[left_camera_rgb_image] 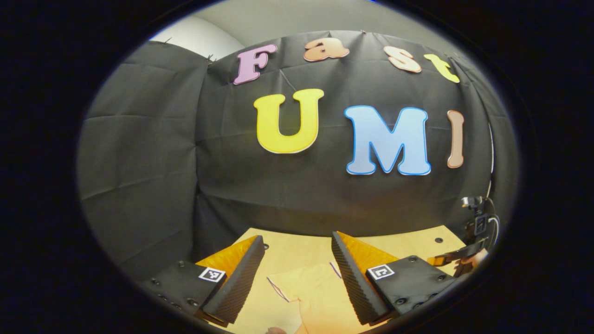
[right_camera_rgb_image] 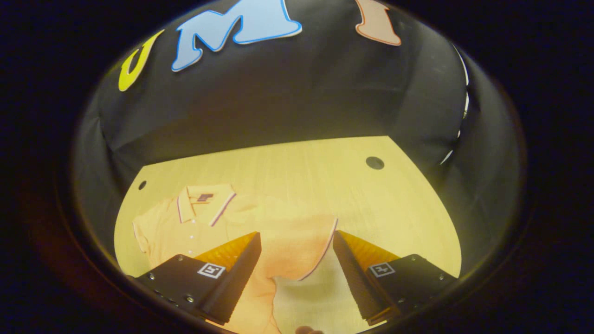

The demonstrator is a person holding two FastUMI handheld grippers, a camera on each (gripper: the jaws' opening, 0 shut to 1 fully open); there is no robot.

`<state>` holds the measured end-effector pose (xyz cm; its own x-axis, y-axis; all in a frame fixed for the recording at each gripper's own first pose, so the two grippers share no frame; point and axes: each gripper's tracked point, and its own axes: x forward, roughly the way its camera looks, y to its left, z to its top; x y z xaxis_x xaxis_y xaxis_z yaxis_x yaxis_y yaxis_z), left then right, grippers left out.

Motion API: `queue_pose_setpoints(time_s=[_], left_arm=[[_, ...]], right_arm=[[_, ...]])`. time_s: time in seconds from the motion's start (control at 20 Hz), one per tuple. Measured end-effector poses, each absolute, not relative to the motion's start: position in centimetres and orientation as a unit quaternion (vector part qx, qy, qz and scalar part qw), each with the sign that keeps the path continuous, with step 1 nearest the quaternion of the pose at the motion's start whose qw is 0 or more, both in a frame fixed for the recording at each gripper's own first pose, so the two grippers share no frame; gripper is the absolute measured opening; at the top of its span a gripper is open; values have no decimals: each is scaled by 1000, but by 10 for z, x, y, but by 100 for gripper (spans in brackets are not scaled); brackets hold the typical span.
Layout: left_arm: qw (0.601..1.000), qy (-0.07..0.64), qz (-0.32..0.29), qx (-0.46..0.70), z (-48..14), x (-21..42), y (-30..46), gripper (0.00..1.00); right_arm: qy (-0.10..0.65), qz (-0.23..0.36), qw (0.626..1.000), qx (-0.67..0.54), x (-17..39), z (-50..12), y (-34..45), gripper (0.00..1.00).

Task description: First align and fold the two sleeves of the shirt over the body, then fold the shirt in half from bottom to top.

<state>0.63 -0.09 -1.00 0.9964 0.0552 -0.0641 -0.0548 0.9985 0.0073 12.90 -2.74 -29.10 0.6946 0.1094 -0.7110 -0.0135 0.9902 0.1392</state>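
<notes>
Your right gripper [right_camera_rgb_image: 297, 260] hangs wide open over the table [right_camera_rgb_image: 325, 171] with nothing between its fingers, and the shirt [right_camera_rgb_image: 222, 222] lies flat just below and ahead of it: one short sleeve [right_camera_rgb_image: 301, 250] spreads out in the gap between the fingers, its trimmed cuff edge running beside the right-hand finger, while the collar [right_camera_rgb_image: 204, 204] sits farther off to the left. Your left gripper [left_camera_rgb_image: 297, 273] is also wide open and holds nothing, with a sleeve [left_camera_rgb_image: 306, 287] lying on the table [left_camera_rgb_image: 297, 250] between and under its fingers.
</notes>
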Motion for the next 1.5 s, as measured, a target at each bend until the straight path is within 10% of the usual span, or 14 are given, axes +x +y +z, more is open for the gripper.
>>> queue_pose_setpoints(time_s=[0.7,0.75,0.9,0.95,1.5], left_arm=[[995,64,74,4,-33,-10,10,94],[995,65,77,3,-33,-10,10,94],[994,69,80,0,-37,-14,10,95],[994,70,82,0,-37,-16,12,94],[992,81,94,-10,-46,-23,30,95]], right_arm=[[489,12,871,43,147,-388,-33,95],[492,17,869,43,147,-387,-32,90],[497,29,865,59,148,-387,-24,18],[498,30,864,61,149,-388,-23,12],[397,109,911,5,182,-304,50,0]])
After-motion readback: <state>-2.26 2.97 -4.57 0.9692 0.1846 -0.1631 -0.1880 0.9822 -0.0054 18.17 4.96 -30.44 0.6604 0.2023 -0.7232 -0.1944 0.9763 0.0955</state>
